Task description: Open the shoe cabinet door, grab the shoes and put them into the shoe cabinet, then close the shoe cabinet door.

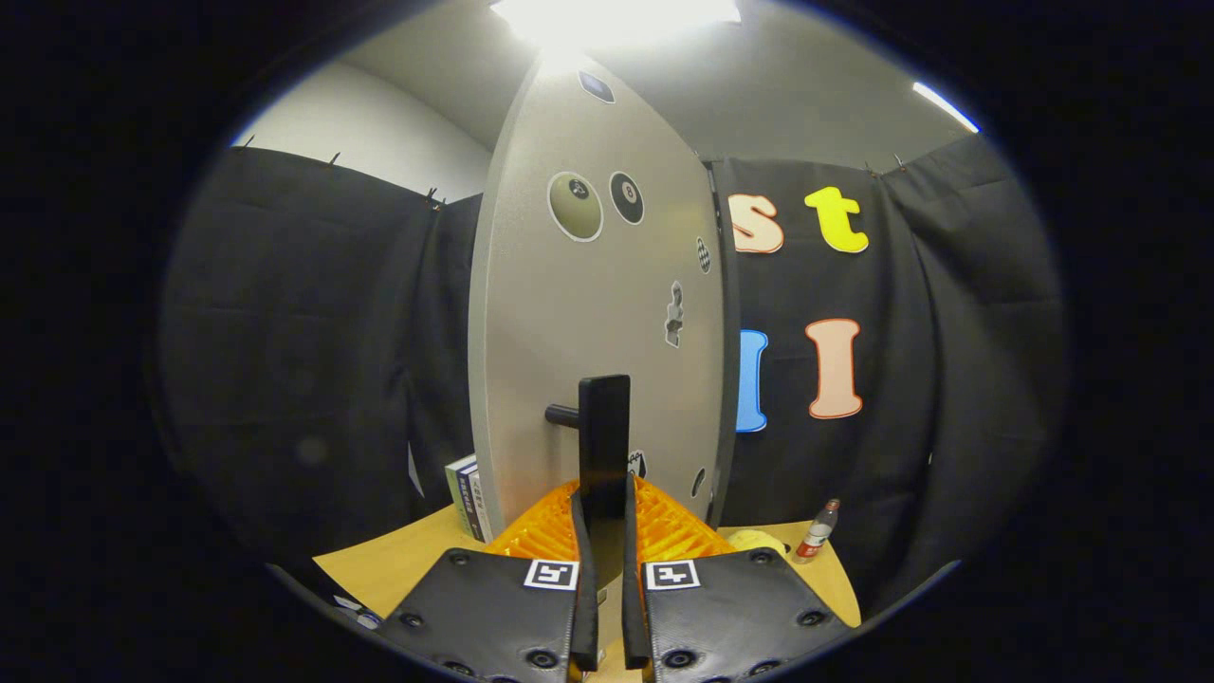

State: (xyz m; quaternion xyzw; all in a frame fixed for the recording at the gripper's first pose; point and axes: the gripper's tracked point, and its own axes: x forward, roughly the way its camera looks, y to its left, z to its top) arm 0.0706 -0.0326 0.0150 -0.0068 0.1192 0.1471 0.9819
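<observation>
Gripper (603, 531) fingers pinch the black door handle (604, 446) from both sides, lower end of the bar between the pads. Cabinet door (593, 313), grey with stickers, stands just beyond, seemingly swung edge-on; right edge runs past the fingers. Orange ribbed item (664, 531) behind the fingers, unclear what. Books (469, 493) left, small bottle (818, 531) right on wooden table (398, 560); open room both sides.

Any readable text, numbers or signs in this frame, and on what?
"8": black ball sticker on the grey cabinet door.
Olive ball sticker beside it: number too blurred.
Books and bottle labels: too small.
Square markers on the tool, shut on the black door handle: patterns, no text.
</observation>
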